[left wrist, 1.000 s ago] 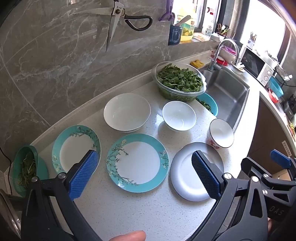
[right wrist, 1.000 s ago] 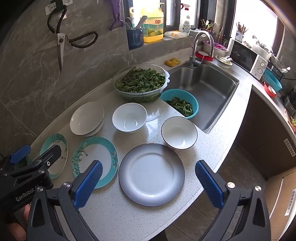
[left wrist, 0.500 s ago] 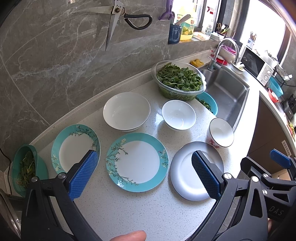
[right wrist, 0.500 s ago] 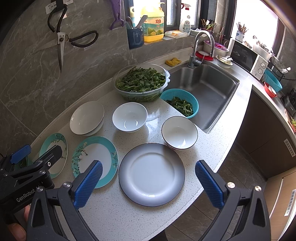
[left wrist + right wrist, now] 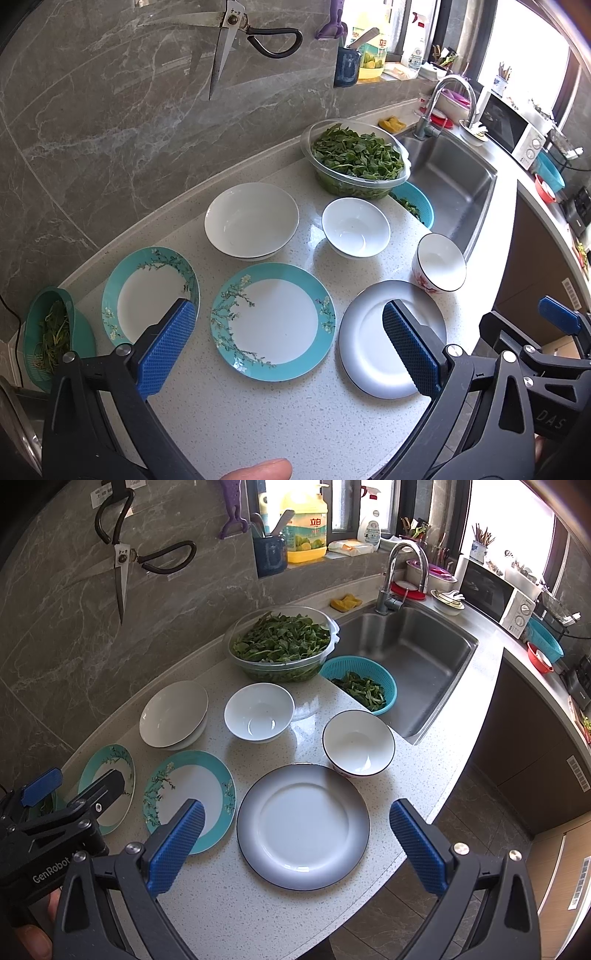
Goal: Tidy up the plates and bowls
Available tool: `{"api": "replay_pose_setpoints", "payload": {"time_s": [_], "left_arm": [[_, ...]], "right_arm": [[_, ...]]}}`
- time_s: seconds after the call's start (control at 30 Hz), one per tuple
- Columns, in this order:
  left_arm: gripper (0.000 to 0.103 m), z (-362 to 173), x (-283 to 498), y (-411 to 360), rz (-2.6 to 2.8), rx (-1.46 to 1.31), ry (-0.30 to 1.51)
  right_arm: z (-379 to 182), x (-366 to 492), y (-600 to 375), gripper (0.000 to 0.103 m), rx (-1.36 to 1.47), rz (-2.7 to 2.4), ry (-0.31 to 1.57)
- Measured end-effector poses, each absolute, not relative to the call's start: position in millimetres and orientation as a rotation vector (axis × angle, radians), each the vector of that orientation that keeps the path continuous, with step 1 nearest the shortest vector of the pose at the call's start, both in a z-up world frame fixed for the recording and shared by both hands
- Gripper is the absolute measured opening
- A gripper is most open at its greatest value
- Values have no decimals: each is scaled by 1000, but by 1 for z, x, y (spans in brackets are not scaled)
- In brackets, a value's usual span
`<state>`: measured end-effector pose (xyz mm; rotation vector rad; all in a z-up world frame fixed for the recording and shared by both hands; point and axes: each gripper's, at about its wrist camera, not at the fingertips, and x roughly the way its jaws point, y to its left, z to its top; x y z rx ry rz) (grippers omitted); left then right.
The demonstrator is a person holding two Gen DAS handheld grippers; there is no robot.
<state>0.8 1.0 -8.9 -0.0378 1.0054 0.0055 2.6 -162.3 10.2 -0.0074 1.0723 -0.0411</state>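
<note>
The left gripper point(image 5: 288, 343) hung above the worktop point(image 5: 280, 421) with its blue fingers point(image 5: 166, 349) spread wide and nothing between them; the right gripper point(image 5: 295, 845) hovered likewise, wide and empty, over the grey plate point(image 5: 303, 825). Nothing was touched, so I judged the sorting not yet begun, this being the approach to a first pick. Outward from the fingers lay the crockery, all separate: a teal-rimmed plate point(image 5: 273, 321) below the left gripper, a second teal-rimmed plate point(image 5: 149, 293) beside it near the wall, the grey plate just by a black-rimmed bowl point(image 5: 358, 742); beyond stood a small white bowl point(image 5: 258, 712) and a wide shallow bowl point(image 5: 173, 712), which seemed to sit upon another dish. The next move probably called for lowering onto one plate's rim, closing there, and carrying it onto its match; a flat rim may slip.
</note>
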Motion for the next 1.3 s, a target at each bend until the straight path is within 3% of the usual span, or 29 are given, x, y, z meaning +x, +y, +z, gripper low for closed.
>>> {"api": "replay_pose_setpoints", "payload": {"time_s": [1.0,1.3], "left_arm": [[103,-14,-1,-8,4,-36,1014],[103,-44,1,-8,-53,-84,1045]], "right_arm": [[7,2,-165,102,-7,-39,1077],[-3,2,-180,102,19,-29,1091]]}}
